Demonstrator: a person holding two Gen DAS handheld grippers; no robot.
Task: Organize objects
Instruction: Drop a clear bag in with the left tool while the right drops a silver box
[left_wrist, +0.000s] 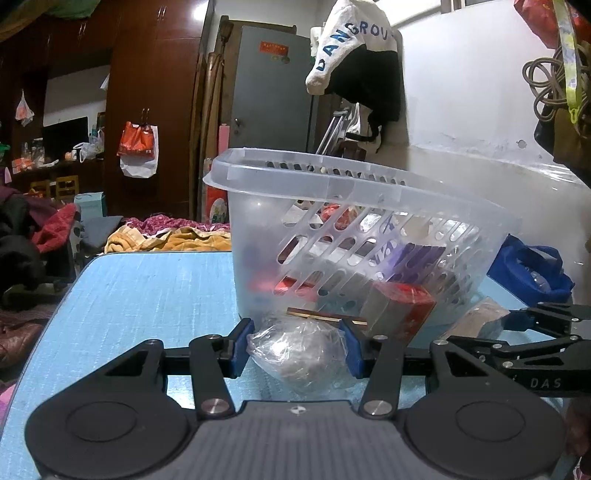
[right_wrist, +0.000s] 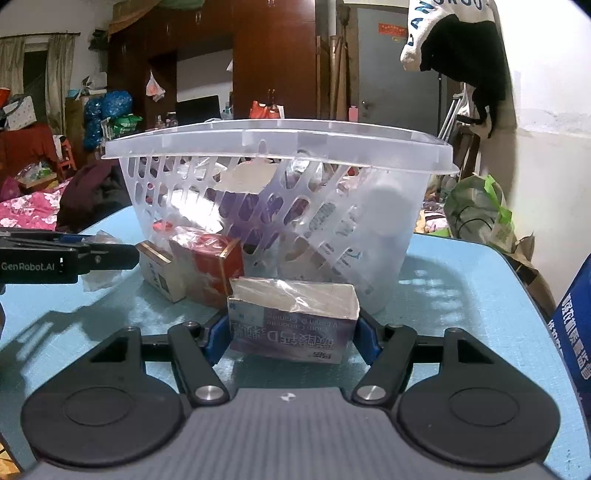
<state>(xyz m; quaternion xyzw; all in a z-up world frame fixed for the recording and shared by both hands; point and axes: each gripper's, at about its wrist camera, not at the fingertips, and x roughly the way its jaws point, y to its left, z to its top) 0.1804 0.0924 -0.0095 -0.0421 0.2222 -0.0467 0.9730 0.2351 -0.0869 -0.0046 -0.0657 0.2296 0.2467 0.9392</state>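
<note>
A translucent white slotted basket (right_wrist: 280, 147) stands on a light blue table (left_wrist: 147, 295), beside a red-and-white box (right_wrist: 207, 266) and a purple box (right_wrist: 291, 332).

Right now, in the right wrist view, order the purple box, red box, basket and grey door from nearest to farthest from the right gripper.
1. Purple box: between the right gripper's fingers.
2. Red box: just behind, to the left.
3. Basket: behind both, centre of the table.
4. Grey door: far back, upper right.

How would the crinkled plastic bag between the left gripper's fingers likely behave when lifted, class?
The clear plastic bag looks wrinkled and thin, so it will probably be floppy and deform in the left gripper. Its glossy film may slip. The greyish contents bulge softly, so it probably sags rather than rolls.
</note>
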